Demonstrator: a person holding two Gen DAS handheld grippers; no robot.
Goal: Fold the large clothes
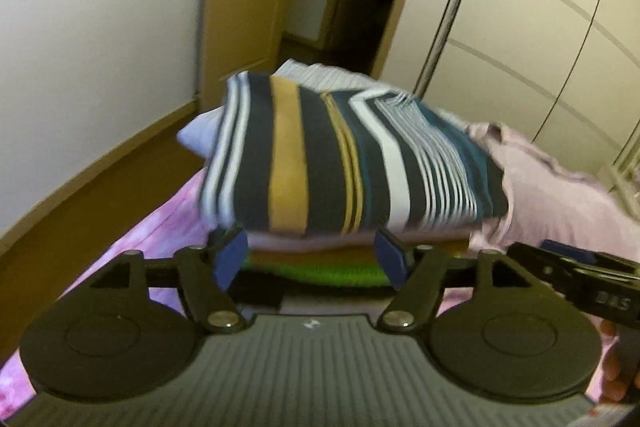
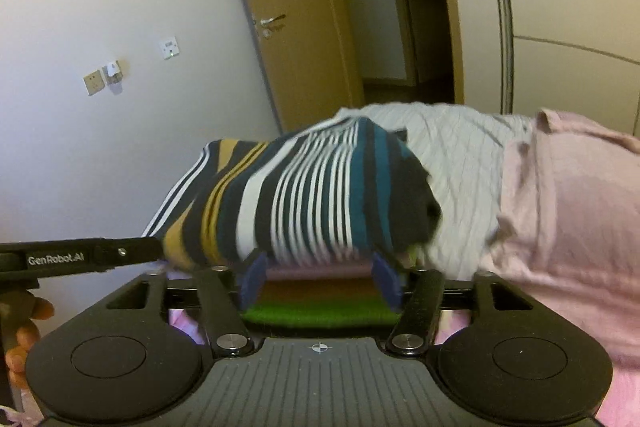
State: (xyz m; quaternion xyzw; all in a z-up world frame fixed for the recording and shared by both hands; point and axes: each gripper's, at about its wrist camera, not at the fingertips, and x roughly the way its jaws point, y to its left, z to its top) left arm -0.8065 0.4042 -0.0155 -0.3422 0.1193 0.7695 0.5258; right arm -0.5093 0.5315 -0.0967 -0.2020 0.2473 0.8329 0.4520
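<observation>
A folded striped garment, navy with white, mustard and teal bands, lies on top of a stack of folded clothes with pink, brown and bright green layers. My left gripper is open at the stack's near edge. Its blue pads stand wide apart just under the striped garment's rim, with the stack's layers showing between them. My right gripper is open in the same way against the striped garment and the stack. Each gripper shows in the other's view, the right gripper and the left gripper.
The stack sits on a bed with a pink patterned sheet. A pale pink garment and a white ribbed cloth lie to the right. A wooden door, a white wall and wardrobe doors stand beyond. A hand holds the left gripper.
</observation>
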